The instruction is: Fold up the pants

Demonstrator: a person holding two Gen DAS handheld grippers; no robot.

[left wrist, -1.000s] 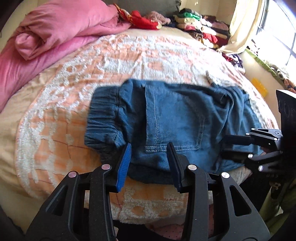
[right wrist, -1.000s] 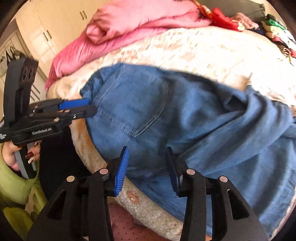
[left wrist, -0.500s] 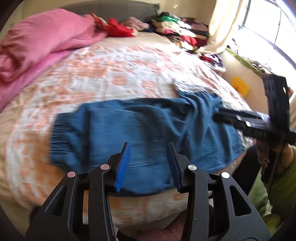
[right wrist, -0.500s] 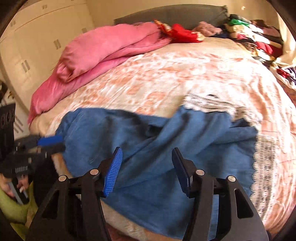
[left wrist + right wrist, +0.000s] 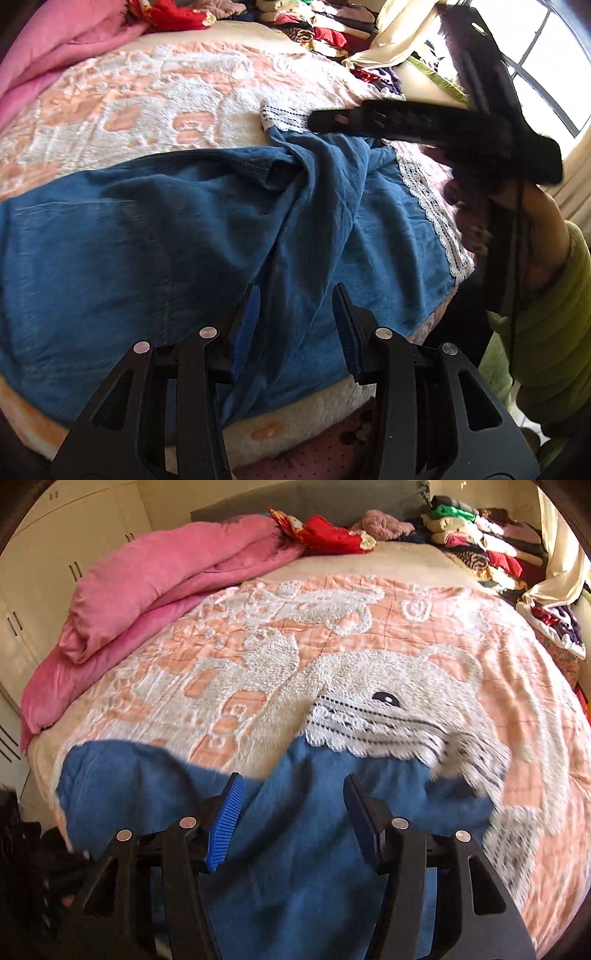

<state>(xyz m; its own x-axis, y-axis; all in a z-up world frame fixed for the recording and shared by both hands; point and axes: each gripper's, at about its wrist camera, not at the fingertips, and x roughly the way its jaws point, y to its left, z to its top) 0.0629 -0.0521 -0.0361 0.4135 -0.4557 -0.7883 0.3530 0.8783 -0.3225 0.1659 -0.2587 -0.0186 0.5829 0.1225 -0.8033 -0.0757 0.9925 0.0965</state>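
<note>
Blue denim pants lie spread across the near edge of a peach blanket, waistband far left, lace-trimmed leg hems right, with twisted creases between. The left gripper and right gripper hover above them, jaws apart, holding nothing. No fold looks made yet; smoothing and folding remain.

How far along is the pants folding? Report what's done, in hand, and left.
Done: the pants lie spread across the bed, lace hems at one end. In hand: nothing; the left tool and the right tool are both open above the fabric. Left: every fold; the legs are bunched, not stacked.
</note>
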